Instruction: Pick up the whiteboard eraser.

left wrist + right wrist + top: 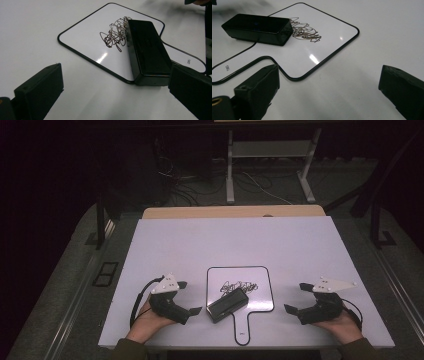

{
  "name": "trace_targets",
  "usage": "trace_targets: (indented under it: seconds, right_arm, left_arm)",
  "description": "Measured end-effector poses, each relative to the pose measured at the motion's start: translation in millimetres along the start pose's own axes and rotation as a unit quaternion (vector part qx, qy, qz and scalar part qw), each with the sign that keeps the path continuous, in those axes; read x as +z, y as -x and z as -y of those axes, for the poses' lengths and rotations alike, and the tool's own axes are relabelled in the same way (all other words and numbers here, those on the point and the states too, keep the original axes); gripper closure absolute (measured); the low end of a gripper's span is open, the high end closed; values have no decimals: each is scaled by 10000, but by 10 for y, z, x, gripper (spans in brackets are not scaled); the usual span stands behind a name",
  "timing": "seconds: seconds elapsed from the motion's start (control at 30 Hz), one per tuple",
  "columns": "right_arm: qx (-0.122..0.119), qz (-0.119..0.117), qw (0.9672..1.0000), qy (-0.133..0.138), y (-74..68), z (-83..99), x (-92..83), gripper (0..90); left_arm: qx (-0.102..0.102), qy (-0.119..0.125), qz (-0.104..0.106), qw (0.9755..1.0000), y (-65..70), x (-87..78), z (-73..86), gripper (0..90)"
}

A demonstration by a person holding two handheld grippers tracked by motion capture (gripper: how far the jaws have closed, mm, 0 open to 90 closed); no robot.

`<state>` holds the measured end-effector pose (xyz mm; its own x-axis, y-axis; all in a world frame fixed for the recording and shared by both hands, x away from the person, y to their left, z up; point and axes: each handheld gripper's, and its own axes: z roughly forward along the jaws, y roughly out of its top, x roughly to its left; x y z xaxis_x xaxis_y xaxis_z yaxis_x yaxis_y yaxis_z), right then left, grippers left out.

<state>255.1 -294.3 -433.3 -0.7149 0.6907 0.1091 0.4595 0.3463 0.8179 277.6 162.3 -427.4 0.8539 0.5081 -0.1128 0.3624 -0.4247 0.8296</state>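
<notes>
A small paddle-shaped whiteboard (260, 280) with a black rim lies near the table's front edge, a dark scribble (239, 285) on it. A black block eraser (227, 304) rests across the board's lower left part, next to the scribble (115, 35). My left gripper (188, 297) rests on the table left of the board, jaws wide apart and empty; its right jaw stands close by the eraser's (147, 50) near end. My right gripper (297, 297) rests to the right of the board (322, 27), open and empty, apart from the eraser (257, 28).
The white table top (225, 245) stretches beyond the board. A wooden edge (235, 212) runs along its far side. Past it stand metal stand legs (230, 165) and loose cables (190, 185) on a dark floor.
</notes>
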Motion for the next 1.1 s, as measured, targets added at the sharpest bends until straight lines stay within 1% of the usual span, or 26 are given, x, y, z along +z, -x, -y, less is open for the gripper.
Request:
trace_targets:
  seconds: [0.2,0.27,0.3,0.4,0.5,0.53,0.6,0.7,0.8,0.83,1.1]
  right_arm:
    - [64,-10,10000,70,2,11,-10,23]
    - [50,-5,10000,36,-2,9,-12,23]
    - [50,-5,10000,36,-2,9,-12,23]
    - [-12,31,10000,40,-11,7,-8,23]
    - [-68,57,10000,45,-31,4,-7,24]
    - [-75,45,9999,61,-42,1,-7,24]
    - [-86,41,9999,67,-44,2,-4,24]
    - [-93,33,9999,71,-47,-1,1,24]
    - [-89,39,9999,97,-47,-1,3,24]
    - [-83,38,9999,102,-50,1,3,24]
    - [-83,17,9999,91,-60,0,6,24]
  left_arm:
    - [-52,39,2,10000,19,10,-33,0]
    - [-63,73,6,10000,25,16,-49,0]
    - [-103,113,18,9999,35,22,-58,0]
    - [-82,118,-2,9999,54,32,-89,0]
    - [-109,167,34,9998,81,50,-112,0]
    - [-76,154,49,9998,86,57,-122,0]
    - [-85,159,42,9998,109,84,-145,0]
    - [-44,125,53,9999,136,130,-180,0]
    - [-73,122,52,9999,156,174,-207,0]
    - [-62,117,63,9999,166,204,-224,0]
    - [-37,83,80,9999,227,283,-272,0]
